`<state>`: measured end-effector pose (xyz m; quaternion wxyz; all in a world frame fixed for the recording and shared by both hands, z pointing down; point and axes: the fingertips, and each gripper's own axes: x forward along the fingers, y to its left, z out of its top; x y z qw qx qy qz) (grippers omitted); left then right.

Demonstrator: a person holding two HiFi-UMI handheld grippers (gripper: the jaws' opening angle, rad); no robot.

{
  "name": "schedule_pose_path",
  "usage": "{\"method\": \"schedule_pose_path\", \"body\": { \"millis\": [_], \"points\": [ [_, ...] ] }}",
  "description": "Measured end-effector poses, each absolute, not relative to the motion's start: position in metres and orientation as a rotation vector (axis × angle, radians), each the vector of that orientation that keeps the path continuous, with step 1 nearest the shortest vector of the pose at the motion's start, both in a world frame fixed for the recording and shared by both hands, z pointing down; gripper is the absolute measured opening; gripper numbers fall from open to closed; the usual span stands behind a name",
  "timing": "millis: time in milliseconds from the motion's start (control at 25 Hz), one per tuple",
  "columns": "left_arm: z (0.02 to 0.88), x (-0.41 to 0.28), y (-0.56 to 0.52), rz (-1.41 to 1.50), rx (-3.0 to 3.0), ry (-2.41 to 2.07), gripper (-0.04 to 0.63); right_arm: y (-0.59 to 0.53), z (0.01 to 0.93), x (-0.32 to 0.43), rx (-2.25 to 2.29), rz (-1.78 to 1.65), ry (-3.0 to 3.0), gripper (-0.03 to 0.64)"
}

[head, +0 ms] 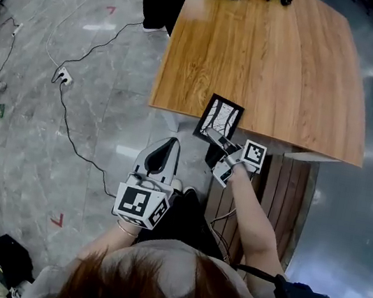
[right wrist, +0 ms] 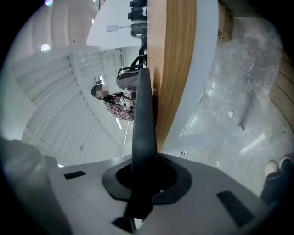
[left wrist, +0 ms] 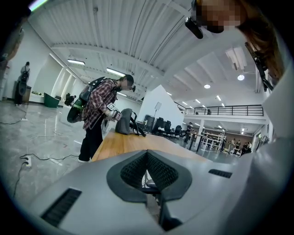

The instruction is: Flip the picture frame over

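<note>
Table (head: pixel 271 67): a wooden top that fills the upper right of the head view, its near edge running across the middle.
Picture frame (head: pixel 219 117): black-edged, picture side up, at the table's near edge in the middle of the head view, with its lower corner hanging past the edge. Whether it rests on the wood cannot be told.
Left gripper (head: pixel 172 144): lower left of centre and well apart from the frame, jaws drawn together on nothing.
Right gripper (head: pixel 215 139): just below the frame, clenched on the frame's near edge (its own view shows the dark edge (right wrist: pixel 143 128) running straight out between the jaws, alongside the wood).
Step in hand: the frame is gripped, but the turn looks unfinished, since the picture side faces up.
Next move: probably lift clear of the edge, roll the wrist, and set the frame face down.
</note>
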<state>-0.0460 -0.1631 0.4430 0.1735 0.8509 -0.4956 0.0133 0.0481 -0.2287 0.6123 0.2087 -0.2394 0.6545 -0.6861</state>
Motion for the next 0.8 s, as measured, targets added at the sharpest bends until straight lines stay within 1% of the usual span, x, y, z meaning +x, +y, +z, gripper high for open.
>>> {"method": "schedule_pose_path", "body": {
  "millis": [480,600,800],
  "points": [
    [0.449,-0.036,-0.155,0.059,2.425,-1.382,0.006,-0.253,0.623,0.076,-0.745,-1.916,1.705,0.057],
    [0.452,-0.036,-0.154,0.066,2.423,-1.382,0.006,-0.253,0.623,0.074,-0.723,-1.942,1.781,0.057],
    [0.453,-0.032,-0.151,0.069,2.434,-1.365,0.006,-0.251,0.62,0.073,-0.77,-1.884,1.898,0.068]
  ]
}}
